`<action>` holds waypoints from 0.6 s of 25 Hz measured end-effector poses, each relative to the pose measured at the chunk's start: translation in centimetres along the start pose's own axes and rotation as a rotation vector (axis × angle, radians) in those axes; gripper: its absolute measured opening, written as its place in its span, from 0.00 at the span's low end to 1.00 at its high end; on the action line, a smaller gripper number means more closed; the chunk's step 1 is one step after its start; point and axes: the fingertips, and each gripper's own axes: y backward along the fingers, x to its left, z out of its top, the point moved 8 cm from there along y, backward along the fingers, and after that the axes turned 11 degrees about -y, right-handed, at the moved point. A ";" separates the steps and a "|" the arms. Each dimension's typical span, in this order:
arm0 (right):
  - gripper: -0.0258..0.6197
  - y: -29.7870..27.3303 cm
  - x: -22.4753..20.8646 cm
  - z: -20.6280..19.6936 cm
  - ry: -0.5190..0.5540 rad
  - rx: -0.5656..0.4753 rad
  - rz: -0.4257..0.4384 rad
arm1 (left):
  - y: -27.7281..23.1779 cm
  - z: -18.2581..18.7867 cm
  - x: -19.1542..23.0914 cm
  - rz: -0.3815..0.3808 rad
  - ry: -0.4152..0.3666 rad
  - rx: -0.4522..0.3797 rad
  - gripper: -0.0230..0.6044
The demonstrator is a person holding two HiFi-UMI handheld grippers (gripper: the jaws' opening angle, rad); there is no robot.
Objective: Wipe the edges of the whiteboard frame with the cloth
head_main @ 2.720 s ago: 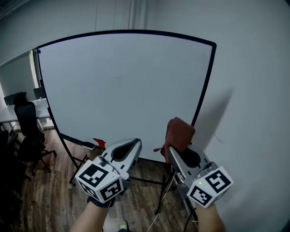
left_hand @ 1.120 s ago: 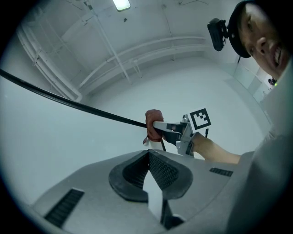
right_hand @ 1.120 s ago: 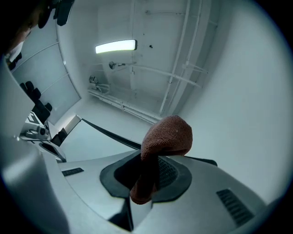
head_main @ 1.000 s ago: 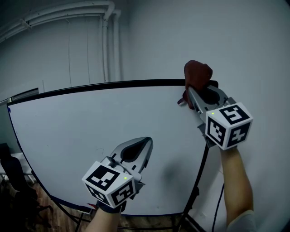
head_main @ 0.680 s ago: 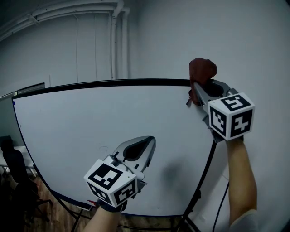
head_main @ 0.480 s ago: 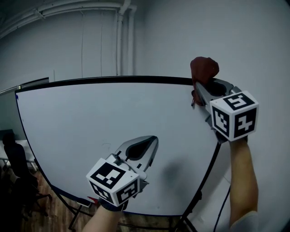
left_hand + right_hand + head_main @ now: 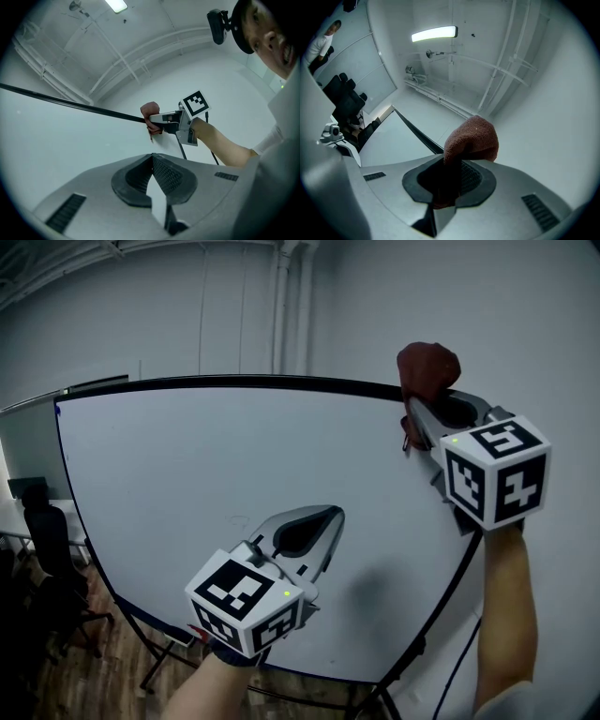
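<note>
Room: grey wall (image 7: 450, 296) with pipes (image 7: 288, 306) stood behind a standing whiteboard (image 7: 206, 493); a wood floor (image 7: 94, 667) and a black office chair (image 7: 47, 531) lay at lower left.
Frame: a black frame (image 7: 234, 382) ran round the white board face.
Cloth: the reddish-brown cloth (image 7: 427, 367) sat at the frame's top edge, near the upper right corner.
Right gripper: the right gripper (image 7: 412, 418) was raised high, its jaws pinching the cloth, which bulged above their tips.
Left gripper: the left gripper (image 7: 330, 514) was held lower, before the board face, with its jaws pressed together and nothing between them.
</note>
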 end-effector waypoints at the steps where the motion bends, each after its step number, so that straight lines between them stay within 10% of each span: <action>1: 0.12 0.0 0.1 0.1 -0.002 -0.002 0.009 | 0.0 0.2 -0.1 0.005 -0.003 0.002 0.05; 15: 0.12 -5.0 5.9 0.7 -0.094 0.031 0.106 | 4.7 -0.1 5.1 0.052 -0.059 0.015 0.05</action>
